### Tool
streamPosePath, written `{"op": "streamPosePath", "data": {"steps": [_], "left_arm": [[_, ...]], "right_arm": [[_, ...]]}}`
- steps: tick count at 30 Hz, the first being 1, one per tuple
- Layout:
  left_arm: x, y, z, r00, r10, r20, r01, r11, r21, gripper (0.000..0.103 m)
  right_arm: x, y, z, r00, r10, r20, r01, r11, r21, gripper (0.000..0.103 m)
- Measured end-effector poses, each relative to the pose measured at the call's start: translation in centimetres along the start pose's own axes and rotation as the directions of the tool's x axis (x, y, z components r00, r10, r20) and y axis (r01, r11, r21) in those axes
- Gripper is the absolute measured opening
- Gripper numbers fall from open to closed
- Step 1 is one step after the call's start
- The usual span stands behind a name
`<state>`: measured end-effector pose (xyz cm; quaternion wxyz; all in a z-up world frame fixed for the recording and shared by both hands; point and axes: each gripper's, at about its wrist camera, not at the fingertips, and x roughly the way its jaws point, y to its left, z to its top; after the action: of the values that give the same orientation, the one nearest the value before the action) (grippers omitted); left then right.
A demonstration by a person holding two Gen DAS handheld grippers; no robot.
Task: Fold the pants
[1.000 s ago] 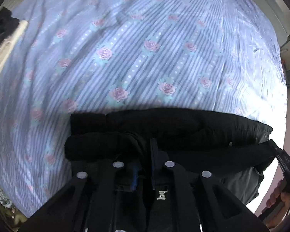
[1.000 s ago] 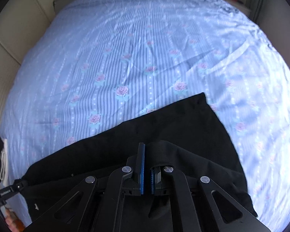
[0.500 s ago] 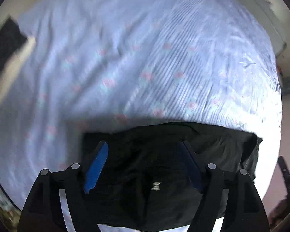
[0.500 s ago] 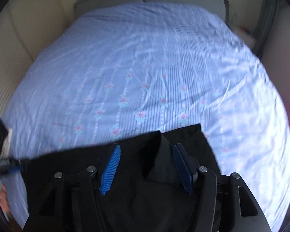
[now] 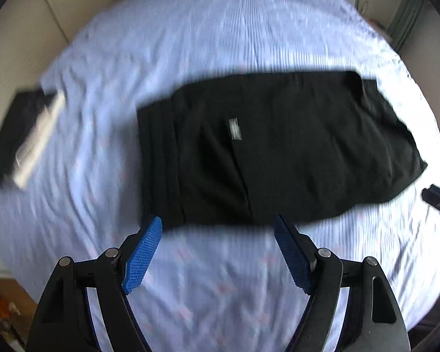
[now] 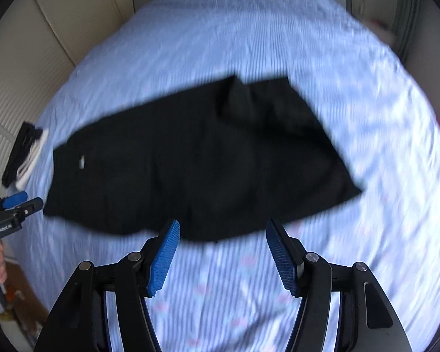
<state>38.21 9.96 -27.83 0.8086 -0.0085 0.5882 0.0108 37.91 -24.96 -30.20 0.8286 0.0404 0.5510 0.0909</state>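
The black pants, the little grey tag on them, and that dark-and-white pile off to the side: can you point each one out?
black pants (image 5: 293,152): left wrist view, middle of the folded cloth.
grey tag (image 5: 235,129): left wrist view, centre of the label.
dark-and-white pile (image 6: 25,155): right wrist view, middle of the stack at the bed's left edge.

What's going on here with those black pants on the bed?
A person with a handheld gripper in each hand is folding pants. Right now the black pants lie folded into a compact rectangle on the blue striped bedsheet. Neither gripper holds them: the left gripper and the right gripper both hover on the near side of the pants with jaws wide open and nothing between them. A second dark and white folded pile sits apart at the bed's left edge.
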Motion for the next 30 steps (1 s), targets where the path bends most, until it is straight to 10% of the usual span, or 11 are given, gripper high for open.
{"op": "streamPosePath", "data": {"steps": [11, 16, 28, 30], "left_arm": [[2.3, 0.2, -3.2, 0.997, 0.014, -0.075, -0.03, 0.978, -0.208, 0.078], [1.3, 0.0, -2.7, 0.998, 0.02, -0.051, -0.03, 0.976, -0.216, 0.078], [2.2, 0.6, -3.2, 0.995, 0.03, -0.097, -0.053, 0.967, -0.247, 0.078], [2.1, 0.5, -3.2, 0.995, 0.031, -0.093, -0.053, 0.968, -0.247, 0.078]], "right_arm": [[8.1, 0.7, -1.9, 0.988, 0.116, -0.1, -0.124, 0.99, -0.072, 0.047], [6.5, 0.0, 0.6, 0.981, 0.196, -0.011, -0.196, 0.98, -0.037, 0.046], [10.8, -0.2, 1.0, 0.975, 0.193, -0.106, -0.198, 0.979, -0.045, 0.046], [10.6, 0.4, 1.0, 0.977, 0.184, -0.105, -0.19, 0.98, -0.051, 0.023]]}}
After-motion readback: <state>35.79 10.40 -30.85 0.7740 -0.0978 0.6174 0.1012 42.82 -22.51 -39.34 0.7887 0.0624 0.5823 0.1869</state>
